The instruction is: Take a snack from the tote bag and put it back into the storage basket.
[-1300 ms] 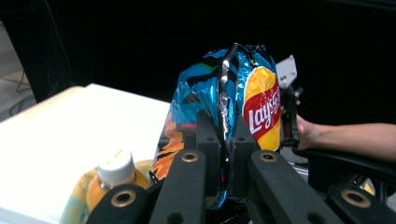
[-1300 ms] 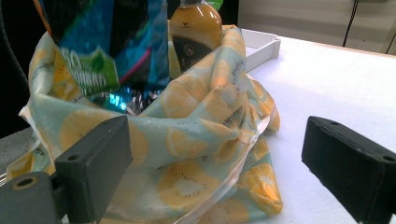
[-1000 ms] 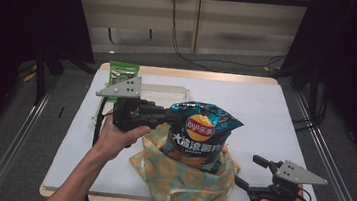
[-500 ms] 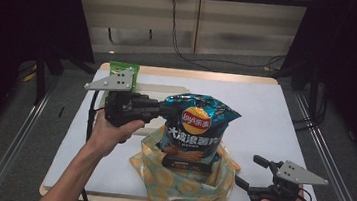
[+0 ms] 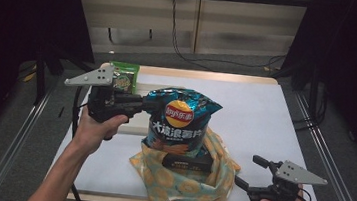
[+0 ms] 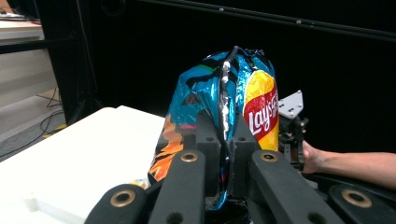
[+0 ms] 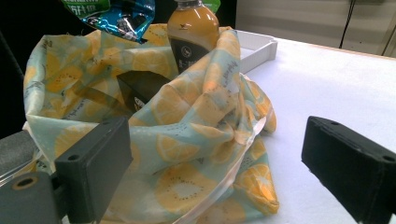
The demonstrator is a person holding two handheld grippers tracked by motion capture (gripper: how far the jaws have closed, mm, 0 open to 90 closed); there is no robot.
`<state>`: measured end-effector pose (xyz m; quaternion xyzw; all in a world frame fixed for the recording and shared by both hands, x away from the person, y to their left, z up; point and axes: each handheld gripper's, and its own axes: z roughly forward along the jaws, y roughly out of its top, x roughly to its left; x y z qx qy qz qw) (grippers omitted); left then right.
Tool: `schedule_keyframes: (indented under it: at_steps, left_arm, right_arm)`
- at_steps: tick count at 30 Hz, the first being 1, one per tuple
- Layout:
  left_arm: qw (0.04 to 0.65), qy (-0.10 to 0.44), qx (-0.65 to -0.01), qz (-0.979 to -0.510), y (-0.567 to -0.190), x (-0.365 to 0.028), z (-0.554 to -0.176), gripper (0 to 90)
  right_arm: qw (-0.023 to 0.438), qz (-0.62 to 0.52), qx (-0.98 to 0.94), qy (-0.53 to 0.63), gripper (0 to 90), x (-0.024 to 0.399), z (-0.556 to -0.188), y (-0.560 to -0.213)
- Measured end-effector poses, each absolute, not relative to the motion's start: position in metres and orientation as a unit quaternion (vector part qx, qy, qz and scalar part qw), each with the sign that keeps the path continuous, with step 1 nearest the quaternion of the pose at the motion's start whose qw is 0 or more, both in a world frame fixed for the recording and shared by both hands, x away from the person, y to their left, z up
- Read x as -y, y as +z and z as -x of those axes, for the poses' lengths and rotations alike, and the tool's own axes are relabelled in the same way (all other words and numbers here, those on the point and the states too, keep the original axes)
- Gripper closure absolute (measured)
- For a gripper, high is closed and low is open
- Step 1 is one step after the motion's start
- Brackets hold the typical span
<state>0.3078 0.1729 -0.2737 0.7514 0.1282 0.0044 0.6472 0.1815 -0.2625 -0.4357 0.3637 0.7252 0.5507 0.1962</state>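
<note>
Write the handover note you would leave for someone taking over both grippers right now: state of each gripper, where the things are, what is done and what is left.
Left gripper: jaws shut on the chip bag, pinching its side seam, bag held over the bag's mouth.
Right gripper: jaws open, holding nothing, beside the fruit-print bag near the table's front edge.
In the fruit-print bag: a black box and a bottle.
Green packet lies at the back left, by the white tray.
Done: box and bottle seem packed.
Left: probably lower the chips in, release; the green packet may follow.
</note>
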Motion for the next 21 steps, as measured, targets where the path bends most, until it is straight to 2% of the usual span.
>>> schedule_keyframes:
  at_steps: [21]
  left_arm:
    - [0.657, 0.034, -0.176, -0.732, -0.27, -0.219, -0.325, 86.6]
  right_arm:
    - [0.194, -0.363, -0.728, 0.548, 7.6, 0.263, -0.183, -0.437]
